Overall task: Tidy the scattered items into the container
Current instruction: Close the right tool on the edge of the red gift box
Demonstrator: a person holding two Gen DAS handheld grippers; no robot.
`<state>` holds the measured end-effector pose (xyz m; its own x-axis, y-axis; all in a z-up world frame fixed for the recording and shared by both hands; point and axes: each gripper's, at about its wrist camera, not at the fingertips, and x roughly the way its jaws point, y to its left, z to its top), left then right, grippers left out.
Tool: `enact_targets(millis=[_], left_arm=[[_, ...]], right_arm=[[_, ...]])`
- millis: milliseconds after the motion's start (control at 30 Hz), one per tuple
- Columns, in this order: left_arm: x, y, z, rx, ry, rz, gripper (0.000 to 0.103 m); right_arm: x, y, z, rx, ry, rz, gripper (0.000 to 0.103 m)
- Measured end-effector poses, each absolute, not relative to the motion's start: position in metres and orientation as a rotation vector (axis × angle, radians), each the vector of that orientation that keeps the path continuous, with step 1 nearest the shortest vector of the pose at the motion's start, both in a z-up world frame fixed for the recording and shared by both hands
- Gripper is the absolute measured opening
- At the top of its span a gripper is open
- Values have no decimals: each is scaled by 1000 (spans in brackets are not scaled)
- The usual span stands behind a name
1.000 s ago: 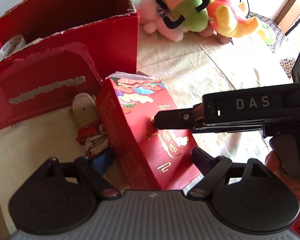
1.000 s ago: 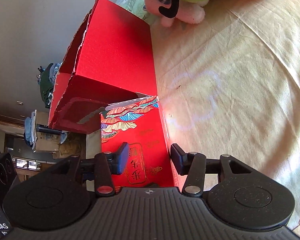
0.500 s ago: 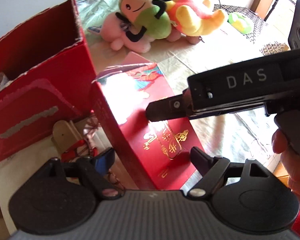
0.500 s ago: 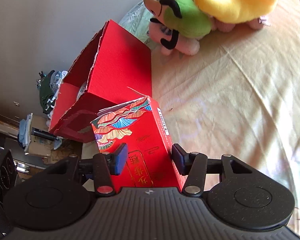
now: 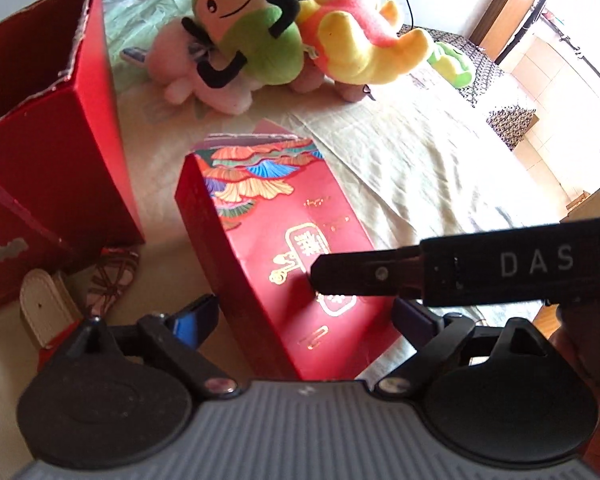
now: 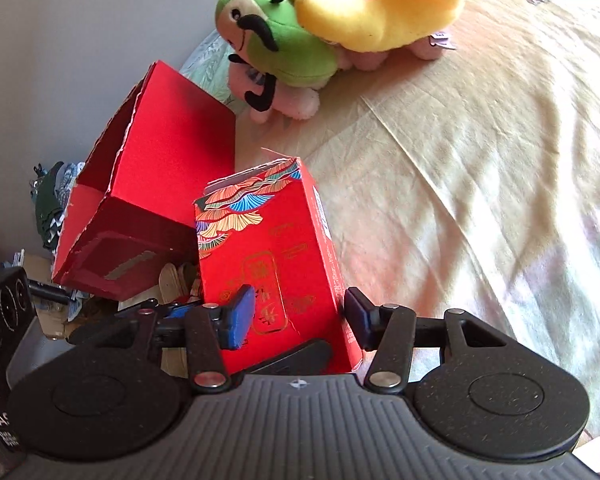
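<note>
- Red card dominates both views: a small decorated red box [image 6: 268, 264] with gold lettering and a fan pattern sits at frame centre, tilted, its torn top end pointing toward the soft toys.
- Right hand-held gripper [image 6: 296, 314] has its blue pads either side of the small box's lower end, pinching it as far as the right wrist view shows; the same tool enters the left wrist view from the right edge, one finger lying across the box face.
- Left hand-held gripper [image 5: 304, 318] is spread wide, one finger on each side of the box and neither plainly touching it.
- Open red container [image 5: 76, 128] with torn rims stands at the left of the frame, just beside the small box; the box is outside it, so this item is not yet put away.
- Lower left of the left wrist view, in front of the container, lie a cream strap-like piece [image 5: 46, 308] and a patterned item [image 5: 112, 280], both outside it too.
- Plush toys, a green one [image 5: 252, 36] and a yellow-pink one [image 5: 352, 36], lie heaped at the top of the frame on the cream bedsheet [image 5: 440, 168], well apart from the container.
- Judged from this, most of the tidying is left; what the container already holds cannot be made out.
</note>
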<state>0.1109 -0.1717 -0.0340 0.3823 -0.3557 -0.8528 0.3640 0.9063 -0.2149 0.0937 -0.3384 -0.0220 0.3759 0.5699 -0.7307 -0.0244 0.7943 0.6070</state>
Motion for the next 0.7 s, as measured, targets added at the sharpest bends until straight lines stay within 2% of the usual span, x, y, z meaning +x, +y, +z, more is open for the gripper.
enact_targets(millis=[133,333,400,700], left_arm=[[108,-175,-39,24,1078,-472,102],[100,-168,-36,68,1057,-469,99],[100,-162,-34,59,1054,-467,95],[107,-162,-46,40,1087,-464,96]], right_arm=[[98,-345,-31,652,1164,378,54],[99,-341,-32,608,1161,353,53],[98,-338,-33,608,1163,369,53],[104,-326,-42,615,1171,410,54]])
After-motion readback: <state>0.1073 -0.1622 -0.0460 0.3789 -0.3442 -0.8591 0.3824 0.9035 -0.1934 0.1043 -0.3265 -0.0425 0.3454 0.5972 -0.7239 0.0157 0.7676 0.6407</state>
